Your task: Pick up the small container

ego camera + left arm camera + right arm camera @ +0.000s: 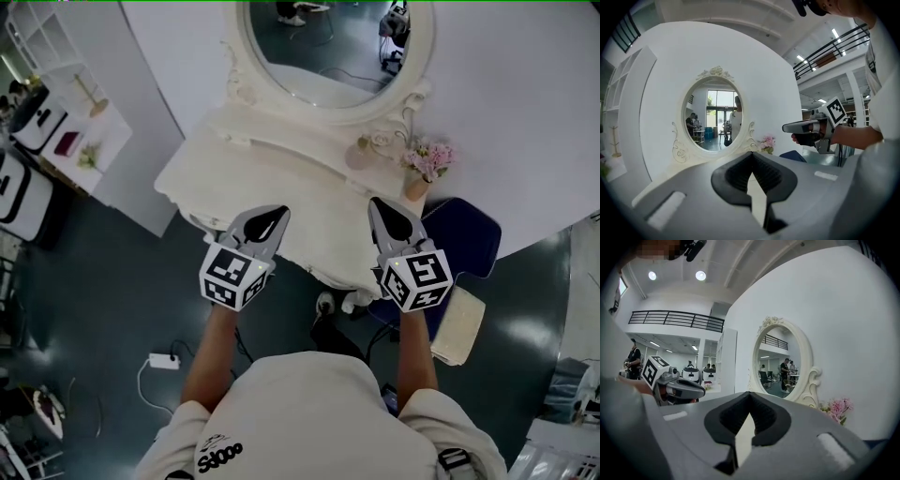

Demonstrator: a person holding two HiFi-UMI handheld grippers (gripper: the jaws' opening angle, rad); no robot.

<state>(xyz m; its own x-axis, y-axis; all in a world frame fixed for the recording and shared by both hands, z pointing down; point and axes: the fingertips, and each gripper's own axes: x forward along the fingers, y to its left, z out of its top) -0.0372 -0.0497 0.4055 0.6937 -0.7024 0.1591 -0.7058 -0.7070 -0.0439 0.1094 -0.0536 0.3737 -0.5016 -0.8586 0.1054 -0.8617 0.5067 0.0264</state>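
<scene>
A small pale round container (359,155) stands at the back right of the white dressing table (272,178), beside pink flowers in a little vase (427,164). My left gripper (278,213) hovers over the table's front edge, shut and empty. My right gripper (376,203) is level with it, about a hand's width short of the container, also shut and empty. In the left gripper view the jaws (752,155) meet at the tip, and the right gripper (806,127) shows beside them. In the right gripper view the jaws (750,398) are closed too. The container itself does not show clearly in either gripper view.
An oval mirror (328,56) in an ornate white frame rises behind the table. A dark blue chair (469,239) with a cream cushion (459,323) sits at the right. White shelving (66,112) stands left. A power strip (164,361) and cables lie on the dark floor.
</scene>
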